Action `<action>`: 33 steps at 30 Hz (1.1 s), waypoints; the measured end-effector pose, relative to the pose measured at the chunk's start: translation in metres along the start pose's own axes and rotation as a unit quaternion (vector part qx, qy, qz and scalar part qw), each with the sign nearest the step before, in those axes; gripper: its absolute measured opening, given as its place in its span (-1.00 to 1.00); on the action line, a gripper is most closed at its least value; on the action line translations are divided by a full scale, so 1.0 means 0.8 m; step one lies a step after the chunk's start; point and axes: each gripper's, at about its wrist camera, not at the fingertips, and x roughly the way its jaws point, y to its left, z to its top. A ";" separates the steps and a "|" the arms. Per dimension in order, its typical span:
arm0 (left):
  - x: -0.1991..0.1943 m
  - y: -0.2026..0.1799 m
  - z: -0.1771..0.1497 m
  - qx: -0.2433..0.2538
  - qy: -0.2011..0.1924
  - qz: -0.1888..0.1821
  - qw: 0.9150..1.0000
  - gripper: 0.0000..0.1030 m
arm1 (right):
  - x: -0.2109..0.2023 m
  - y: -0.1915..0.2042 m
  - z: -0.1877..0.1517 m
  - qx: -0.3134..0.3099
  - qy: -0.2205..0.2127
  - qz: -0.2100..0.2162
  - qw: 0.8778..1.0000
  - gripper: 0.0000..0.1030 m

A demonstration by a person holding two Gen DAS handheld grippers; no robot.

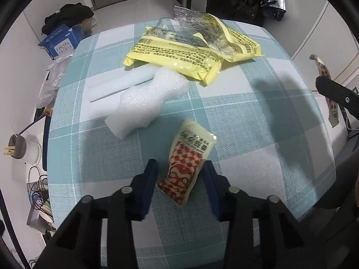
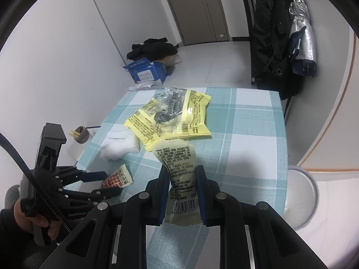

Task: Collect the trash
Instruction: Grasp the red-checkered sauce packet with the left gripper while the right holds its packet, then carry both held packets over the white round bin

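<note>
We have the right hand-held gripper (image 2: 182, 185) clamped on a pale wrapper (image 2: 179, 179) above the surface (image 2: 253, 134), the left hand-held gripper (image 1: 180, 174) open around the red-checked packet (image 1: 187, 165), which may slide away as thin film buckles.

Table (image 1: 258, 134) covered in a teal-and-white plaid cloth. On it: two yellow wrappers (image 1: 179, 51) overlapping at the far side, with a crumpled clear plastic wrapper (image 1: 197, 24) on top of them; a white foam block (image 1: 143, 98) just beside them on the near left. A red-checkered snack packet (image 1: 188, 161) lies nearer, apart from the foam.
</note>
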 end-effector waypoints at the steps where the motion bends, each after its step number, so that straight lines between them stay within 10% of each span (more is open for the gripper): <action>1: -0.001 -0.001 -0.001 0.002 0.000 0.002 1.000 -0.50 | 0.001 0.000 0.000 0.000 0.001 0.001 1.000 -0.58; 33: -0.012 0.005 -0.002 -0.031 0.000 -0.049 0.998 -0.71 | -0.006 0.009 -0.003 0.006 -0.001 0.017 1.000 -0.58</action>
